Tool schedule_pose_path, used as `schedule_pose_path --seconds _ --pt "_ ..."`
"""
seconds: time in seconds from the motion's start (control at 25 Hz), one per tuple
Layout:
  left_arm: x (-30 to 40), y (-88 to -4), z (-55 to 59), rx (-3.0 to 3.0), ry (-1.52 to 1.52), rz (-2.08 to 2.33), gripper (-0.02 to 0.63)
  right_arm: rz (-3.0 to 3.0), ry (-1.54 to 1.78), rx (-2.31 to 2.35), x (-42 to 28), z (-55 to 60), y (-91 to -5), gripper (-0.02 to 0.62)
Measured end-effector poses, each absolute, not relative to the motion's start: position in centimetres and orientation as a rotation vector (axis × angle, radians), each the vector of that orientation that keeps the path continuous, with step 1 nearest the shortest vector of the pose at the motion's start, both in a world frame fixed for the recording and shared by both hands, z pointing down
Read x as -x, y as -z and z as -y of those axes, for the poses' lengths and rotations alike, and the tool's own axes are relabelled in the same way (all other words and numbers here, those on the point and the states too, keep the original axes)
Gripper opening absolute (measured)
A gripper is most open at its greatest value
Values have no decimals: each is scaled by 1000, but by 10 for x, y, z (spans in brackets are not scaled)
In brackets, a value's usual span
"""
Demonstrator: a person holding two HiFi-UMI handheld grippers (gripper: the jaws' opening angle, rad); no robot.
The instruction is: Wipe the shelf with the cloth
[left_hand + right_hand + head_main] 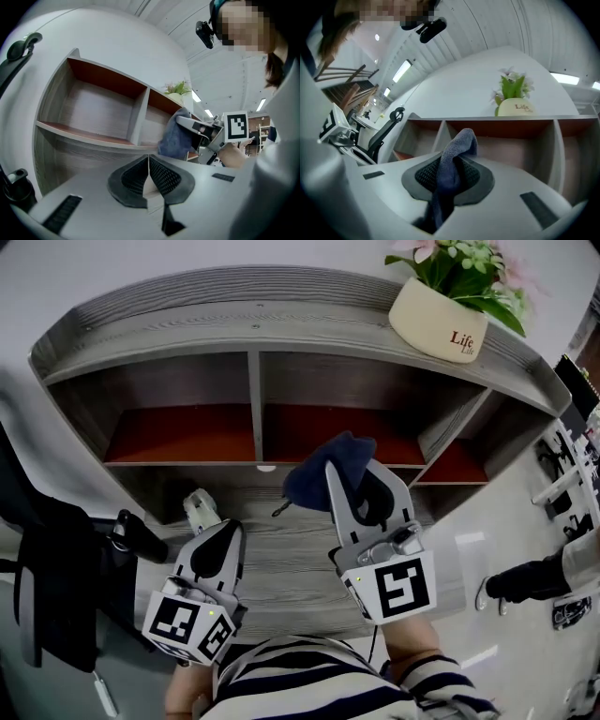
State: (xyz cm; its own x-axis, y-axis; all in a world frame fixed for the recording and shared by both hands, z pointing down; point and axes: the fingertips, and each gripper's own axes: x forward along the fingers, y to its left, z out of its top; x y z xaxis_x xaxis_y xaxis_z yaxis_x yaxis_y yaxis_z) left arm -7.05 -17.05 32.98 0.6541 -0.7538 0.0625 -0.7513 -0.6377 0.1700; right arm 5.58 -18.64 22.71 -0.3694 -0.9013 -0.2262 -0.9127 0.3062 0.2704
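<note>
A grey wooden shelf (281,320) with red-backed compartments stands before me. The dark blue cloth (323,474) is pinched in my right gripper (361,486), which is shut on it in front of the middle compartment (337,432). From the right gripper view the cloth (452,164) rises between the jaws and droops over them. My left gripper (217,545) hangs lower left over the shelf's lower board (281,563), shut with nothing in it; its pads (159,176) meet. The left gripper view shows the cloth (176,136) and the right gripper (206,133) off to the right.
A cream flower pot (438,320) with pink flowers stands on the shelf top at the right. A small white object (199,507) lies on the lower board by the left gripper. A black office chair (56,596) is at the left, white floor and equipment at the right.
</note>
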Motion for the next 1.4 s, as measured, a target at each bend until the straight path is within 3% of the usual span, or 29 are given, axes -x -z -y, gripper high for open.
schedule_pose_path --seconds 0.28,0.64,1.4 --pt "93 -332 170 -2644 22 1323 23 -2592 -596 1564 9 201 -237 66" --pt "98 -334 168 -2636 12 1339 22 -2793 -825 1675 34 228 -287 66" --pt "50 -335 174 -2719 -12 1145 21 -2664 -825 2034 -59 233 -302 66"
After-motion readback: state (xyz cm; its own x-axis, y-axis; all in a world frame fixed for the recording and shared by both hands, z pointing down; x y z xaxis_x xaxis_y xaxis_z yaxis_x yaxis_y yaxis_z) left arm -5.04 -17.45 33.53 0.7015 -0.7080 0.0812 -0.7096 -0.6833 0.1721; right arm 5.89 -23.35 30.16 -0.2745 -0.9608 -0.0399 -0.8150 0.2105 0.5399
